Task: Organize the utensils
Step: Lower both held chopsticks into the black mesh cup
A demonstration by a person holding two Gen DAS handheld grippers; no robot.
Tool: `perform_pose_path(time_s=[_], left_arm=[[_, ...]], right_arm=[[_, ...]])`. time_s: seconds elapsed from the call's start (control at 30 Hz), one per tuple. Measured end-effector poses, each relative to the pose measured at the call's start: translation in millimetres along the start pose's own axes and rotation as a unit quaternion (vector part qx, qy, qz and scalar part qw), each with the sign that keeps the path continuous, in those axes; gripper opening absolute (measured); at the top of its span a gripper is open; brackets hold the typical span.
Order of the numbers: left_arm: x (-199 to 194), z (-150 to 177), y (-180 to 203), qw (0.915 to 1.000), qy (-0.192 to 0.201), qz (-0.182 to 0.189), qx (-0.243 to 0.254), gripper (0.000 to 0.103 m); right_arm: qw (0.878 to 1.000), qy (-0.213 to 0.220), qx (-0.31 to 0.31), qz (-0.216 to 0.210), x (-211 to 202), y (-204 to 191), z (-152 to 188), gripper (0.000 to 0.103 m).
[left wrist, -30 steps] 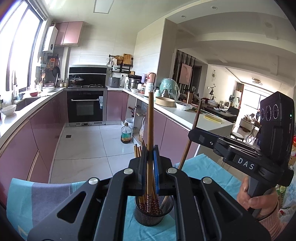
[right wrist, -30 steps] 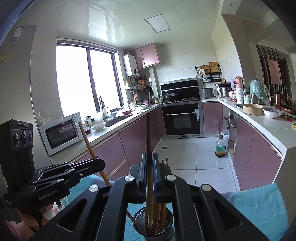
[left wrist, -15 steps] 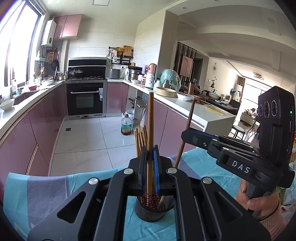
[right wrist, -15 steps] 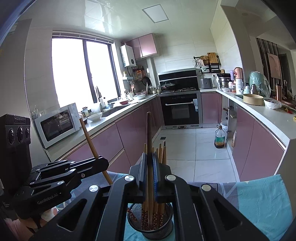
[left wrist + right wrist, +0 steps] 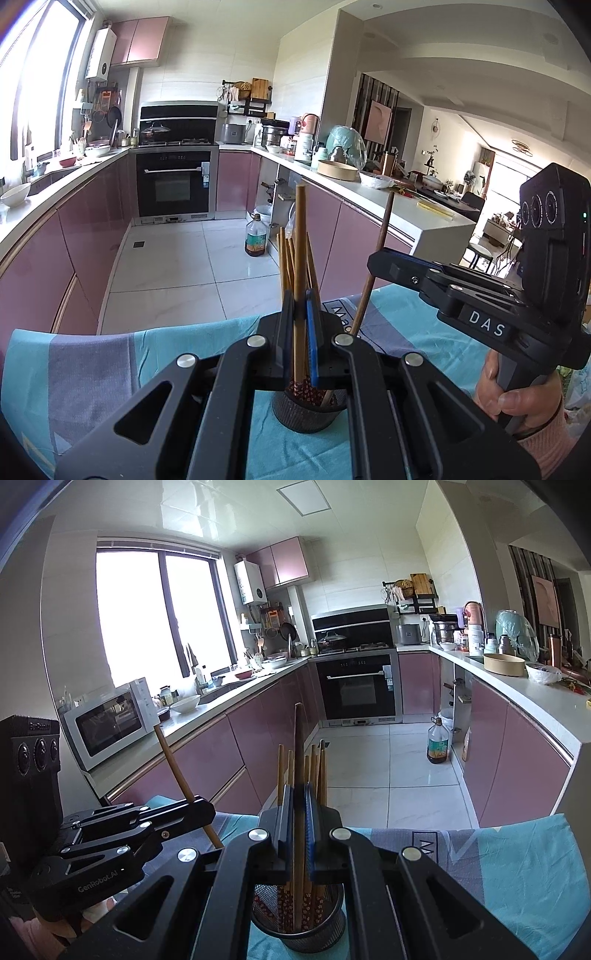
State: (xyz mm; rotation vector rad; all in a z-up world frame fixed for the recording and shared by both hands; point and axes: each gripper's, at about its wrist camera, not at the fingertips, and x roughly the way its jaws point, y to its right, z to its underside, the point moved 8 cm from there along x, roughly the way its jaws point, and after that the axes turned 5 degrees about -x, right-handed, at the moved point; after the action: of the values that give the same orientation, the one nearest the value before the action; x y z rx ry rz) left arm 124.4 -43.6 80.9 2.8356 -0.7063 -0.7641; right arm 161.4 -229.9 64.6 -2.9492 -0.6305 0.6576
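Note:
A black mesh cup [image 5: 295,419] holding several wooden chopsticks stands on a teal cloth [image 5: 92,369]. My left gripper [image 5: 301,304] is shut on a light wooden chopstick [image 5: 300,240], held upright, with its patterned lower end inside the cup. My right gripper [image 5: 299,795] is shut on a darker chopstick [image 5: 298,738], also upright and reaching down into the mesh cup [image 5: 280,936]. In each wrist view the other gripper shows beside the cup, the right gripper [image 5: 375,262] gripping its dark stick at a slant and the left gripper [image 5: 207,808] likewise. A person's hand [image 5: 517,391] holds the right handle.
The cloth-covered table edge faces a kitchen aisle with pink cabinets on both sides. An oil bottle [image 5: 256,240] stands on the tiled floor. A white microwave [image 5: 107,723] and bowls sit on the left counter, an oven [image 5: 356,686] at the far end.
Both grippers have sunk toward the cup, and each held chopstick has gone deeper among the others. The cup now shows higher and larger in both views.

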Motion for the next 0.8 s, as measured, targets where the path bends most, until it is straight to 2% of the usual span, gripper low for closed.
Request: perform_pose_path(time_s=[0.23, 0.8], left_arm=[[10, 0, 4, 0.9999, -0.011, -0.001, -0.001, 0.007], [35, 6, -11, 0.9994, -0.032, -0.009, -0.006, 0.007]], right_arm=[[1.000, -0.011, -0.003, 0.000, 7, -2, 5, 0.005], [1.000, -0.023, -0.007, -0.001, 17, -4, 7, 0.005]])
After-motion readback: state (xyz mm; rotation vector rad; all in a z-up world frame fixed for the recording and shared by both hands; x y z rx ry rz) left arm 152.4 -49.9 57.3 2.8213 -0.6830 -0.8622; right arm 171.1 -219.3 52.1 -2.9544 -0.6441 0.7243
